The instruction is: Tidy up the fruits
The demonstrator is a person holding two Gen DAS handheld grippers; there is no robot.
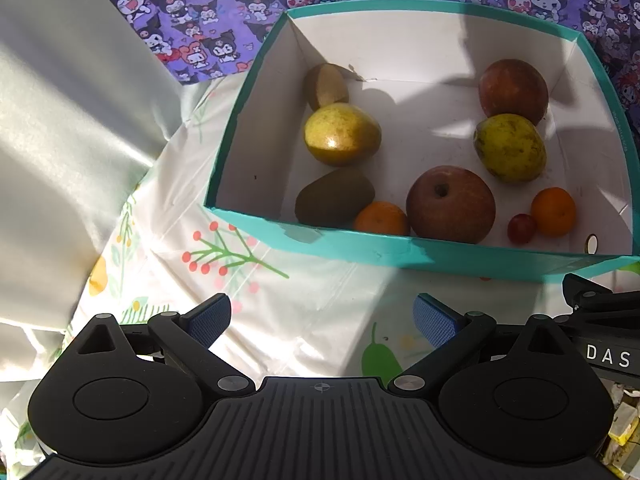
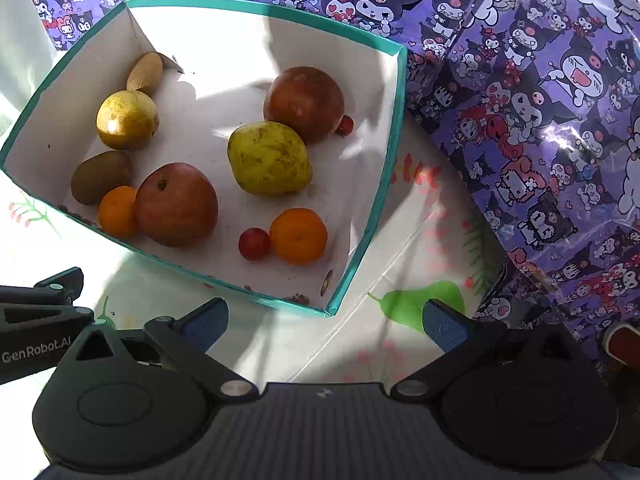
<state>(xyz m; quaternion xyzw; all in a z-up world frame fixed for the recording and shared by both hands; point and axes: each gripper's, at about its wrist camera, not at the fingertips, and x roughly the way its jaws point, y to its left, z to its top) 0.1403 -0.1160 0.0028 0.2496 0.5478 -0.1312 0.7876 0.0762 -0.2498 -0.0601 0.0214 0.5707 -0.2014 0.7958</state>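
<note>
A teal box (image 1: 440, 252) with a white inside holds several fruits: two red apples (image 1: 451, 205) (image 1: 513, 90), two yellow-green pears (image 1: 340, 134) (image 1: 510, 148), two kiwis (image 1: 334, 197) (image 1: 326, 85), two small oranges (image 1: 380, 218) (image 1: 553, 211) and a red grape (image 1: 521, 229). My left gripper (image 1: 322, 320) is open and empty, in front of the box's near wall. In the right wrist view the box (image 2: 384, 184) lies ahead to the left, with the near apple (image 2: 176, 204) and a second grape (image 2: 346, 125) showing. My right gripper (image 2: 326, 324) is open and empty near the box's front right corner.
The box stands on a white cloth with printed berries and leaves (image 1: 280, 312). A purple cartoon-print sheet (image 2: 540, 120) covers the back and right. Pale fabric (image 1: 60, 140) lies at the left. A dark red object (image 2: 622, 346) shows at the right edge.
</note>
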